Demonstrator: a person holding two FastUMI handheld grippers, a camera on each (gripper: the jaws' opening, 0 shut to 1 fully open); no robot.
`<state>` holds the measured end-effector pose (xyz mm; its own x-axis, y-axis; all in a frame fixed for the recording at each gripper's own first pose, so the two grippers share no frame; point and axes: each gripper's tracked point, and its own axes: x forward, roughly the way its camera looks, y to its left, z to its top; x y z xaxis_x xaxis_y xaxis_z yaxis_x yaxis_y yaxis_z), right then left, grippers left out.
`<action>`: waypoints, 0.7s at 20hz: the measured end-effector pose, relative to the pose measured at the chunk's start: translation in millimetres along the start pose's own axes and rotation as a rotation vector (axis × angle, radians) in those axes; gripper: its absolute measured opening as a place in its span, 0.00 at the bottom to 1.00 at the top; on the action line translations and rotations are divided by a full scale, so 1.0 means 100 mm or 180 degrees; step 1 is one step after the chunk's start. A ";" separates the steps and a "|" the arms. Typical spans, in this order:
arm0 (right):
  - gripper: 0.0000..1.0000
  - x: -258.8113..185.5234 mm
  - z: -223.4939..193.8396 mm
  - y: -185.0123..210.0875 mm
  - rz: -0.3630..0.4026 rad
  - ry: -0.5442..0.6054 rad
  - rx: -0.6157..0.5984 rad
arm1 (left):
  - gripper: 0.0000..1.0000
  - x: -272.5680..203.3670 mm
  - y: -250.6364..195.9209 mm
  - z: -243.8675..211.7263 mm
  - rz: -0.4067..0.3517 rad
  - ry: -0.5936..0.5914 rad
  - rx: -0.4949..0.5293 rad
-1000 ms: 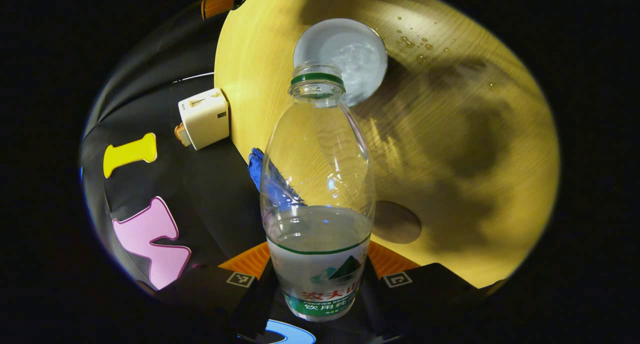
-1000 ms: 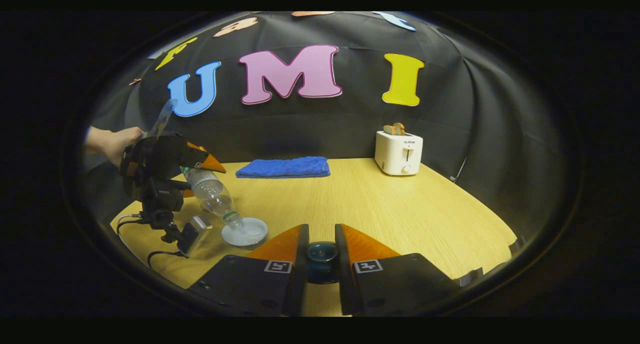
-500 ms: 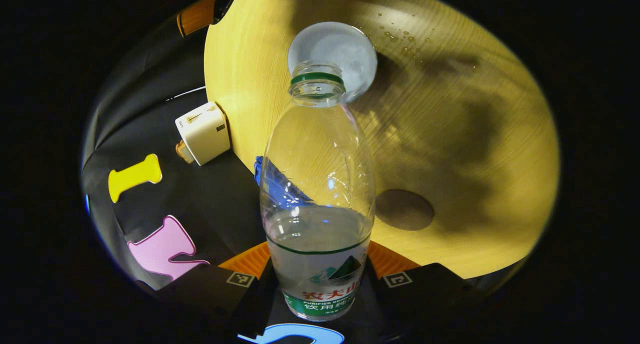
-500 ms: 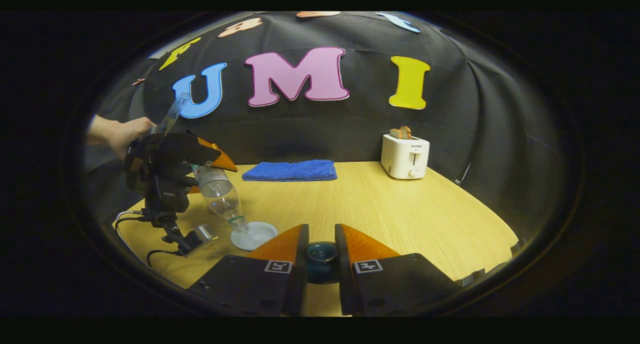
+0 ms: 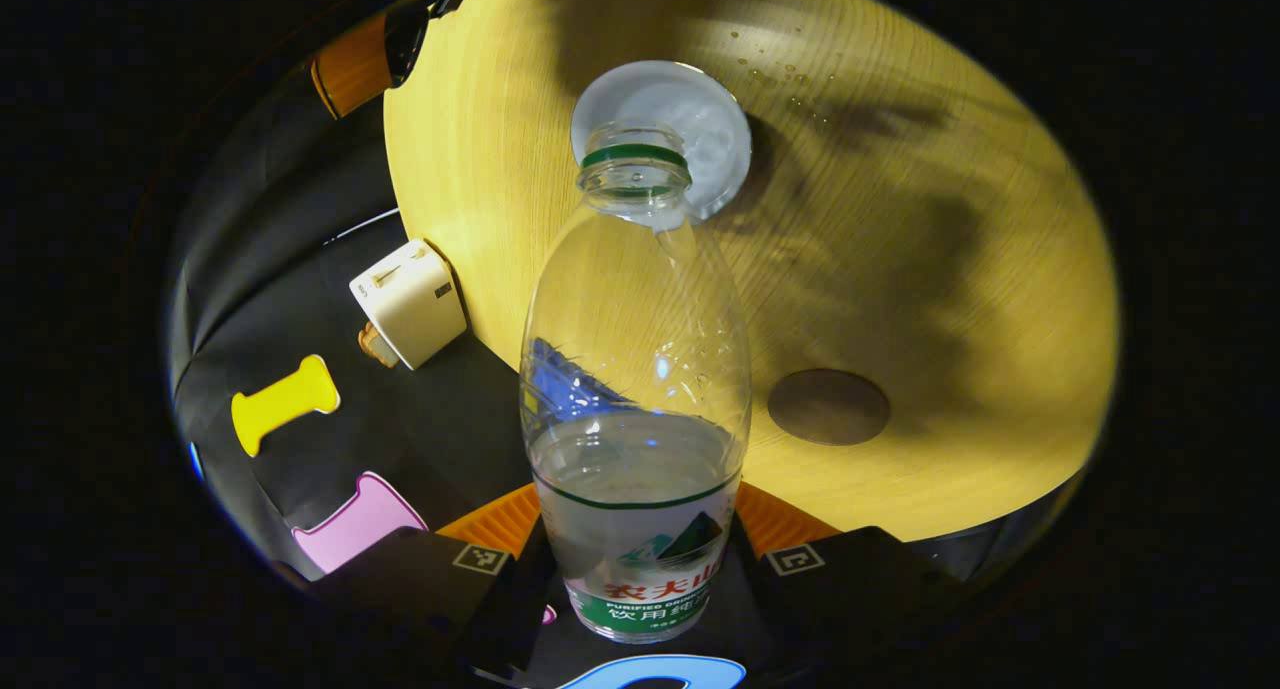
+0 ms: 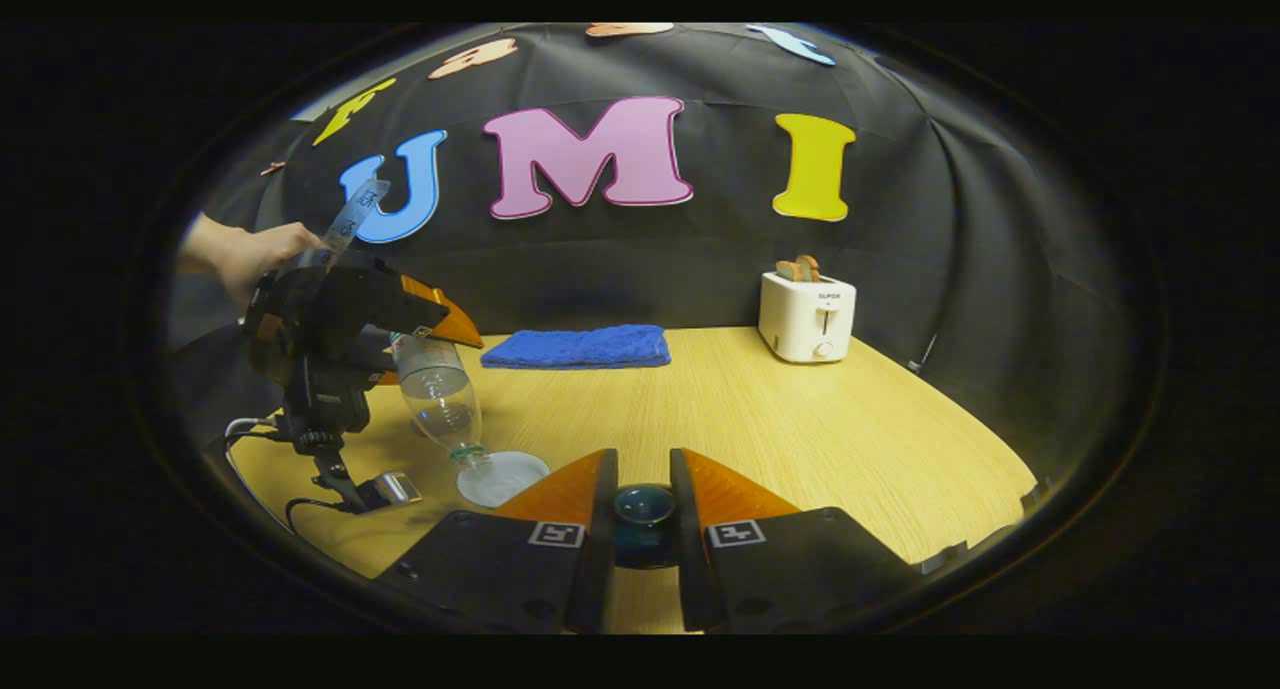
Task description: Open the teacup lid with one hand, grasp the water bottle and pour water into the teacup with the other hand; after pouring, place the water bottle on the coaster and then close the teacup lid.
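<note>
Over the cup the left gripper clamps the bottle neck-down — keep its mouth centred, tip slowly — while the right gripper pinches the lid.

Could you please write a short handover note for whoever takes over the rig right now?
Left gripper: shut on the water bottle, tilted neck-down over the open teacup.
Right gripper: shut on the teacup lid, held off to the cup's side.
Coaster: bare on the table.
Done: lid off, bottle grasped and tipped.
Left: finish pouring, stand bottle on coaster, close lid.
</note>
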<state>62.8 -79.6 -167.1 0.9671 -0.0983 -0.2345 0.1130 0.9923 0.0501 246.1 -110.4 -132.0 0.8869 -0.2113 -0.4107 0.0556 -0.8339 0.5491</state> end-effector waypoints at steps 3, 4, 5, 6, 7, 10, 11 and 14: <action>0.30 -0.02 0.03 0.00 0.0014 -0.0008 -0.0010 | 0.78 0.00 -0.03 -0.01 -0.0013 0.0012 -0.0020; 0.30 -0.01 0.03 0.00 0.0020 -0.0009 -0.0028 | 0.78 0.02 -0.02 -0.02 -0.0024 0.0022 -0.0033; 0.30 -0.02 0.03 0.00 0.0026 0.0001 -0.0046 | 0.78 0.03 -0.04 -0.02 -0.0040 0.0025 -0.0054; 0.34 -0.01 0.02 -0.01 0.0031 0.0012 -0.0048 | 0.78 0.04 -0.05 -0.04 -0.0047 0.0039 -0.0046; 0.34 0.00 0.01 -0.01 0.0036 0.0018 -0.0035 | 0.78 0.04 -0.06 -0.04 -0.0041 0.0051 -0.0038; 0.30 0.00 0.02 -0.01 0.0041 0.0020 -0.0026 | 0.78 0.02 -0.10 -0.04 -0.0044 0.0050 -0.0087; 0.34 0.00 0.02 -0.01 0.0041 0.0018 -0.0034 | 0.78 0.00 -0.11 -0.03 -0.0032 0.0047 -0.0111; 0.25 -0.02 0.02 0.02 0.0059 0.0033 -0.0049 | 0.78 -0.01 -0.16 -0.02 -0.0004 0.0022 -0.0298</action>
<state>61.9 -78.1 -165.0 0.9666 -0.0791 -0.2438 0.0914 0.9950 0.0396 245.4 -96.0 -138.4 0.8900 -0.2065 -0.4065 0.0989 -0.7828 0.6143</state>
